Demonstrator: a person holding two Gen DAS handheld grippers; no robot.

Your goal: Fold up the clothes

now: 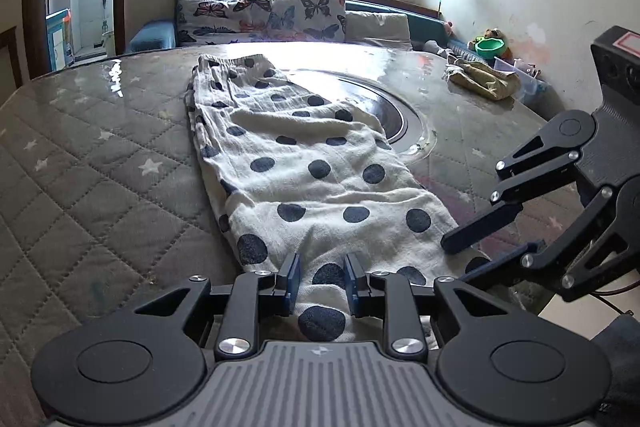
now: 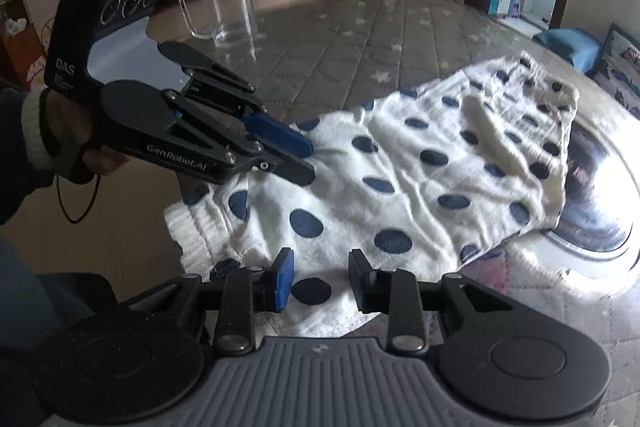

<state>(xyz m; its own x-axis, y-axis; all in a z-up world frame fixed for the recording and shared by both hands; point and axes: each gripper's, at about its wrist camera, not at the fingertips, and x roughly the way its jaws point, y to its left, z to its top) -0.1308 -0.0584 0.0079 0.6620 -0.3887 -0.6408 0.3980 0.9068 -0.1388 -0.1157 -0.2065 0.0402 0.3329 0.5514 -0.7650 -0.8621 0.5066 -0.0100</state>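
Note:
A white garment with dark blue polka dots (image 1: pixel 316 163) lies lengthwise on the quilted table, its far end over the round glass turntable; it also shows in the right wrist view (image 2: pixel 420 179). My left gripper (image 1: pixel 322 281) is open, its fingers astride the garment's near hem. In the right wrist view the left gripper (image 2: pixel 308 161) rests its tips on the cloth's left edge. My right gripper (image 2: pixel 320 281) is open over the garment's near corner. In the left wrist view the right gripper (image 1: pixel 476 253) sits at the hem's right edge.
A grey quilted star-pattern table cover (image 1: pixel 88 163) surrounds the garment. The glass turntable (image 1: pixel 384 107) is in the middle. A tan garment (image 1: pixel 484 79) and green bowl (image 1: pixel 490 47) lie far right. A clear glass pitcher (image 2: pixel 226 3) stands at the far table edge.

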